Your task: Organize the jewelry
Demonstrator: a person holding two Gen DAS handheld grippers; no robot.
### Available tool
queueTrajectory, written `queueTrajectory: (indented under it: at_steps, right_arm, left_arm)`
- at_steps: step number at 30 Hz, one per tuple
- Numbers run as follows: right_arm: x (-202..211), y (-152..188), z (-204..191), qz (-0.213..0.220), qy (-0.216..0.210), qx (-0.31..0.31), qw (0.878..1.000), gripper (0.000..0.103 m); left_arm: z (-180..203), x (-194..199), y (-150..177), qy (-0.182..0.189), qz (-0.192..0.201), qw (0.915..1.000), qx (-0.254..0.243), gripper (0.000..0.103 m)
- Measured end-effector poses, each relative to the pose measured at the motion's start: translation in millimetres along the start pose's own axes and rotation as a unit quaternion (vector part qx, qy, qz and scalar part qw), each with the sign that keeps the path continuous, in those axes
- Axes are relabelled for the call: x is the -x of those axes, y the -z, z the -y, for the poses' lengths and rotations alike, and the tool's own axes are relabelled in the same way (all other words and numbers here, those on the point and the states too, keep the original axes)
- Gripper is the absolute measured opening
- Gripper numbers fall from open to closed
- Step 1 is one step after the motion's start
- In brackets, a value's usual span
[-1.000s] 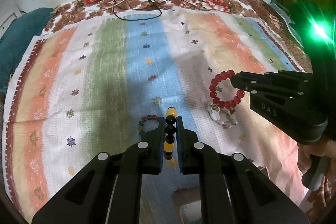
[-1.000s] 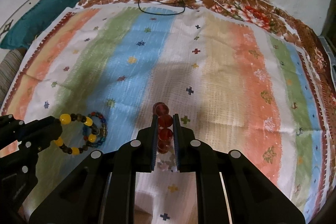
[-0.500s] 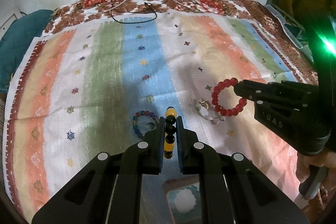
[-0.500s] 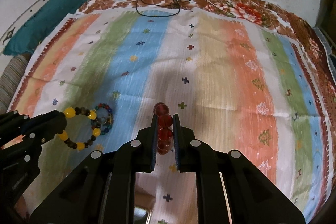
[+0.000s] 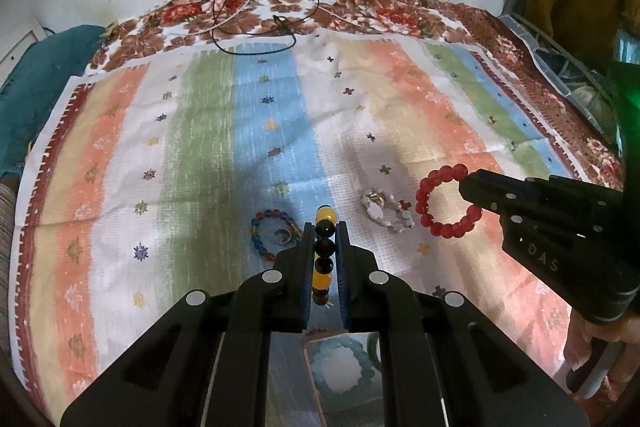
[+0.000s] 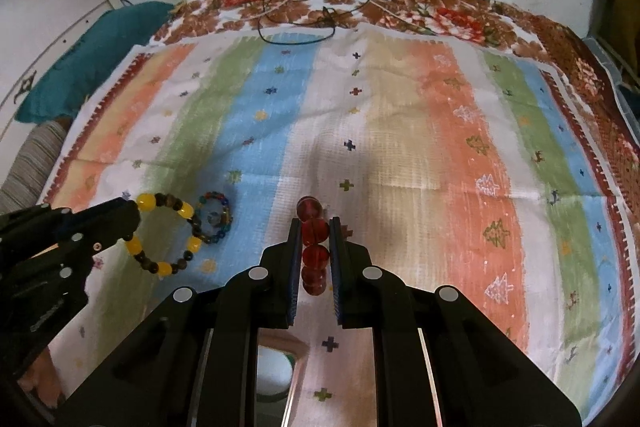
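Striped cloth (image 5: 200,155) in orange, green, blue and white covers the bed, with a teal cushion (image 5: 36,75) at its far left edge and black cables (image 5: 256,39) trailing over the floral border at the far side. Left of centre, a small multicoloured bracelet (image 5: 264,231) lies flat on the blue stripe. Just right of it, the left hand-held gripper (image 5: 325,247) pinches a yellow-and-black bracelet (image 6: 168,235), which hangs above the cloth. Further right, a pale beaded piece (image 5: 386,211) rests on the cloth. At the right, the right hand-held gripper (image 6: 315,251) is clamped on a red bracelet (image 5: 446,201), also clear of the cloth. Near the bottom edge, a pale green bracelet (image 5: 340,371) lies in a box.
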State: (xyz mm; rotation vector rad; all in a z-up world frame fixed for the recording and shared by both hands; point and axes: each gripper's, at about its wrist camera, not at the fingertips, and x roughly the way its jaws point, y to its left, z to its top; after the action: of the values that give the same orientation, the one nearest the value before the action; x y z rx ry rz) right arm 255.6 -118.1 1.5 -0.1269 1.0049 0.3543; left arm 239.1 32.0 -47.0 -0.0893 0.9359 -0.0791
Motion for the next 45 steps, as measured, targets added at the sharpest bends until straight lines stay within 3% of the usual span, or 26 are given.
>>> queueTrajectory:
  at_steps: [31,45]
  right_arm:
    - [75.3,48.0,-23.4,0.041,-0.015,0.019,0.999,0.014]
    - [87.1,73.1,-32.1,0.033,-0.025,0.022,0.999,0.014]
  left_arm:
    - [25.7,67.0,30.0,0.016,0.042,0.9989,-0.012,0.01]
    - [29.9,80.8,56.6,0.022,0.036,0.9991,-0.005,0.01]
